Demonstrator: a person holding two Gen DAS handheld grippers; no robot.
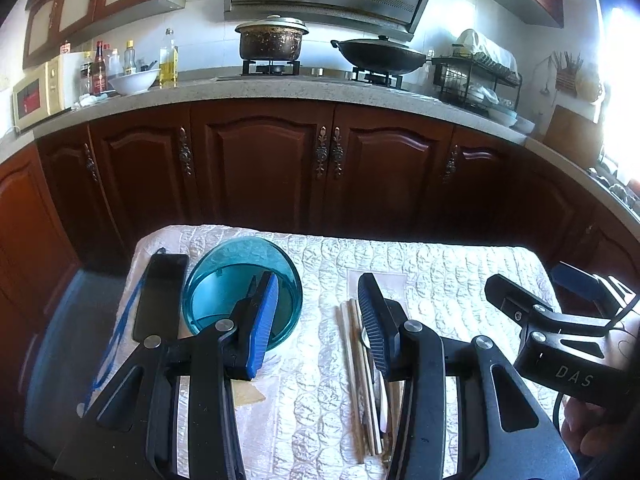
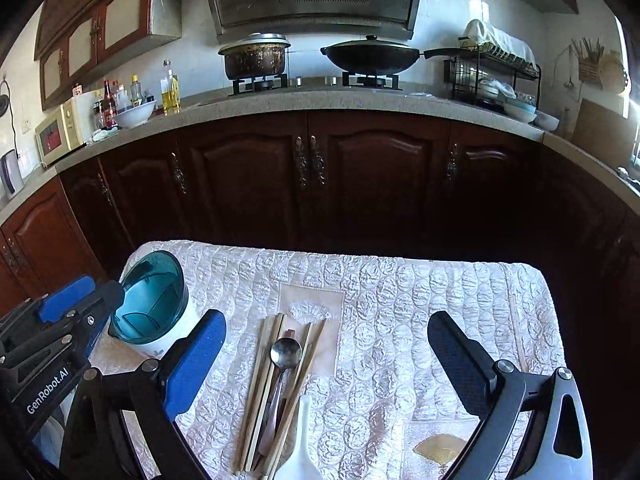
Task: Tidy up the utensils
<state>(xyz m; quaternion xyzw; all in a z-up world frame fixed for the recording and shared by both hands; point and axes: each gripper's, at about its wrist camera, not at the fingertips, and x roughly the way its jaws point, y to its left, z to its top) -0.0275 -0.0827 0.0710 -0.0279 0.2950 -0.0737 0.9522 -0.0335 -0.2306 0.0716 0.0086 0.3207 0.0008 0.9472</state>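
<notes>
On a white quilted table lie several wooden chopsticks point(image 2: 260, 392), a metal spoon point(image 2: 285, 354) and a white ceramic spoon point(image 2: 300, 448), bunched together. A teal-rimmed white utensil holder point(image 2: 154, 308) with inner dividers stands to their left, empty. My left gripper point(image 1: 320, 320) hovers open above the table between the utensil holder point(image 1: 240, 280) and the chopsticks point(image 1: 360, 376), nothing between its blue pads. My right gripper point(image 2: 328, 360) is open too, raised over the utensils. It also shows at the right edge point(image 1: 560, 300) in the left wrist view.
A black phone point(image 1: 160, 296) lies left of the holder. Beyond the table's far edge point(image 2: 320, 254) stand dark wooden cabinets point(image 2: 248, 184) under a counter with a pot point(image 2: 254, 58), a wok point(image 2: 372, 56), bottles and a dish rack point(image 2: 492, 76).
</notes>
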